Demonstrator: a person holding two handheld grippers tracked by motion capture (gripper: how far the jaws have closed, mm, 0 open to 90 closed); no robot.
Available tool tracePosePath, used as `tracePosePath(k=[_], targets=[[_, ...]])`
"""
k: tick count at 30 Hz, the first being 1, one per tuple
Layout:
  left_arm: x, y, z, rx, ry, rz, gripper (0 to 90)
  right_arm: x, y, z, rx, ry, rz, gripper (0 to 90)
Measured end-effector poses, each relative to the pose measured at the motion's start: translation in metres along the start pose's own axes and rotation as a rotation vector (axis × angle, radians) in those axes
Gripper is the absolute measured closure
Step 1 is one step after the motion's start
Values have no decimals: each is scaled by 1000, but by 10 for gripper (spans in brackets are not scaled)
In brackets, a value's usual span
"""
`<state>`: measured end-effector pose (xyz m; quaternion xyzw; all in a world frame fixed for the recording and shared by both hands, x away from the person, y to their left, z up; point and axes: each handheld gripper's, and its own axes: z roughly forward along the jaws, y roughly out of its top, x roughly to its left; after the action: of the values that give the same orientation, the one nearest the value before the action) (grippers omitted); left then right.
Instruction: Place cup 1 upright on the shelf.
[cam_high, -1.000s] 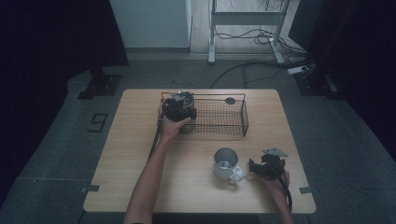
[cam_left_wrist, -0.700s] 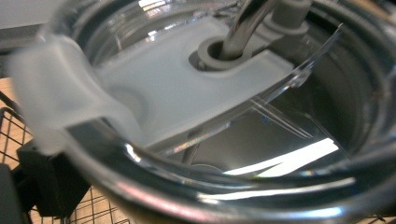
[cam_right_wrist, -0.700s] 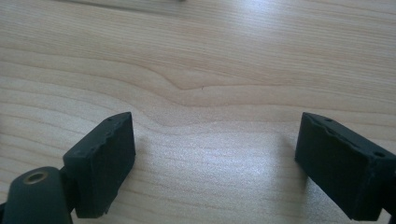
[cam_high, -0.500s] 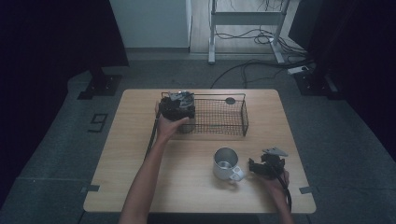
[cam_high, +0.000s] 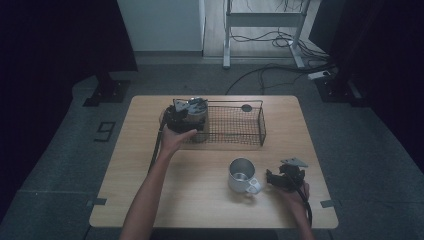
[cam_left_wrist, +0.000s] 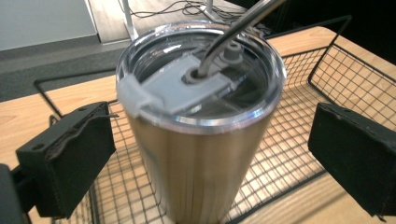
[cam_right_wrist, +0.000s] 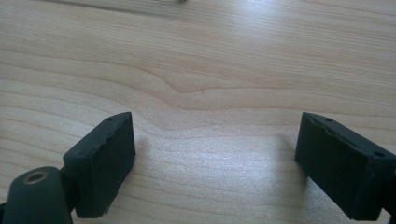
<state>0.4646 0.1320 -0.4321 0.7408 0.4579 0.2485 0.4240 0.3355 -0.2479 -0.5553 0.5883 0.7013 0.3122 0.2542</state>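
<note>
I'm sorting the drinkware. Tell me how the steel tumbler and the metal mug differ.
The tumbler stands in the wire basket; the mug stands on the bare table.
The tumbler wears a clear lid with a straw; the mug is open-topped.
The mug has a side handle; the tumbler shows none.
The tumbler sits between the left tool's open jaws, untouched.
Both are upright and metallic.

High view above table (cam_high: 150, 165), tool views close (both share tabletop)
</note>
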Motion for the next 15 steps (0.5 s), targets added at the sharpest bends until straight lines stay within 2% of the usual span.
tracePosePath(k=[7, 12, 15], targets=[[3, -15, -21, 10, 0, 4, 6, 0, 0, 0, 0, 0, 1, 119], [3, -23, -36, 4, -21, 2, 7, 0, 0, 0, 1, -1, 3, 120], [-1, -37, -49, 24, -34, 19, 6, 0, 0, 0, 0, -1, 4, 122]])
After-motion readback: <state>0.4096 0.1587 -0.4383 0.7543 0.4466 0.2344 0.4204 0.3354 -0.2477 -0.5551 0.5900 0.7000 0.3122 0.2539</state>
